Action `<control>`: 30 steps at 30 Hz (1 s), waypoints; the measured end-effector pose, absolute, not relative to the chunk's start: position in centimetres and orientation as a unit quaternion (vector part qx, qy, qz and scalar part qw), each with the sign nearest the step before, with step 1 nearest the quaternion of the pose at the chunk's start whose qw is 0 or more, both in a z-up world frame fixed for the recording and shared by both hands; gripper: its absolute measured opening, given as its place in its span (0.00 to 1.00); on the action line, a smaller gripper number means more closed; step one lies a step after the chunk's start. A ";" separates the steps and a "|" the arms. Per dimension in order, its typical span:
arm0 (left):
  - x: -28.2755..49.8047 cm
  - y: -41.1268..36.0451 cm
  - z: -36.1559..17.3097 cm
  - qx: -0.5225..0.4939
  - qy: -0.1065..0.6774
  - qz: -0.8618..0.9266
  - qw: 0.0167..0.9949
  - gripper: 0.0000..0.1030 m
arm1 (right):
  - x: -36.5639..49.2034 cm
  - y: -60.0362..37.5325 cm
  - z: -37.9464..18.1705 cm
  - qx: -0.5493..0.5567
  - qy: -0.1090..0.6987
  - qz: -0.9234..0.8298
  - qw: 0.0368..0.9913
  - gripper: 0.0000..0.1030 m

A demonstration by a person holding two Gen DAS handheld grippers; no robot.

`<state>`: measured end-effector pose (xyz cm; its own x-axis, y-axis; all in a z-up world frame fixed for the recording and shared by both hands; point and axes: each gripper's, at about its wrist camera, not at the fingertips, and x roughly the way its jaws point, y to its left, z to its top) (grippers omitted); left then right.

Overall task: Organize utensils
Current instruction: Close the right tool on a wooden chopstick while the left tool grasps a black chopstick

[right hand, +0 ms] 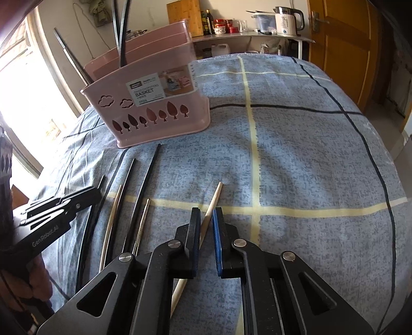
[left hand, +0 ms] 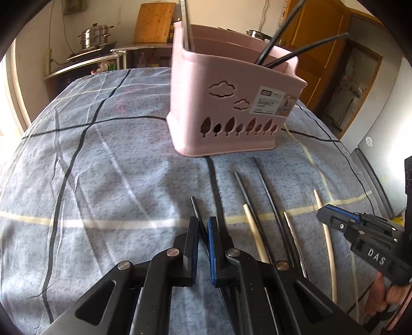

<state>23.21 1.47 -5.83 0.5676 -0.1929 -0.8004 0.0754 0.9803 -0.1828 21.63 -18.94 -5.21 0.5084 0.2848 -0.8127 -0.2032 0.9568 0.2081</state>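
Note:
A pink utensil basket (left hand: 226, 108) (right hand: 154, 113) stands on the blue checked tablecloth (left hand: 103, 167), with black chopsticks (left hand: 283, 38) upright in it. My left gripper (left hand: 203, 221) is shut on a black chopstick (left hand: 195, 204) that lies on the cloth, its tip poking out ahead of the pads. My right gripper (right hand: 206, 211) is shut on a pale wooden chopstick (right hand: 216, 195) that runs slanted between its pads. Between the two grippers several loose chopsticks lie side by side: black ones (right hand: 144, 185), a wooden one (right hand: 113, 216) and a metal one (right hand: 143, 221). Each gripper shows in the other's view, the right gripper (left hand: 322, 214) and the left gripper (right hand: 95, 193).
A counter behind the table carries a steel pot (left hand: 95, 36), a cutting board (left hand: 154, 23), bottles and a kettle (right hand: 285, 20). A wooden door (right hand: 342, 51) stands at the right. The cloth to the right of my right gripper (right hand: 309, 167) is bare.

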 end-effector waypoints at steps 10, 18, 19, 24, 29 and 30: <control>24.6 0.1 -5.7 -0.018 0.475 -0.076 0.877 0.08 | 23.8 -17.9 -5.0 0.023 0.495 0.128 0.859 0.10; 24.7 0.8 -5.0 -0.045 0.475 -0.086 0.875 0.06 | 24.1 -18.4 -4.6 0.044 0.493 0.141 0.858 0.05; 24.5 0.8 -4.6 -0.044 0.470 -0.088 0.877 0.05 | 23.9 -18.5 -4.2 0.046 0.487 0.143 0.860 0.05; 23.7 0.9 -1.7 -0.049 0.444 -0.103 0.889 0.05 | 23.1 -18.4 -1.9 0.049 0.463 0.156 0.871 0.05; 22.8 1.0 2.2 -0.051 0.409 -0.117 0.903 0.04 | 22.4 -18.3 1.0 0.048 0.432 0.169 0.885 0.05; 22.7 1.1 3.0 -0.051 0.404 -0.119 0.906 0.04 | 22.2 -18.3 1.8 0.047 0.424 0.171 0.888 0.05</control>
<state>22.73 1.06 2.95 0.6455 -0.2573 -0.7191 0.1747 0.9663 -0.1888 22.21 -18.25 1.84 0.5827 0.3433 -0.7366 -0.2640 0.9372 0.2280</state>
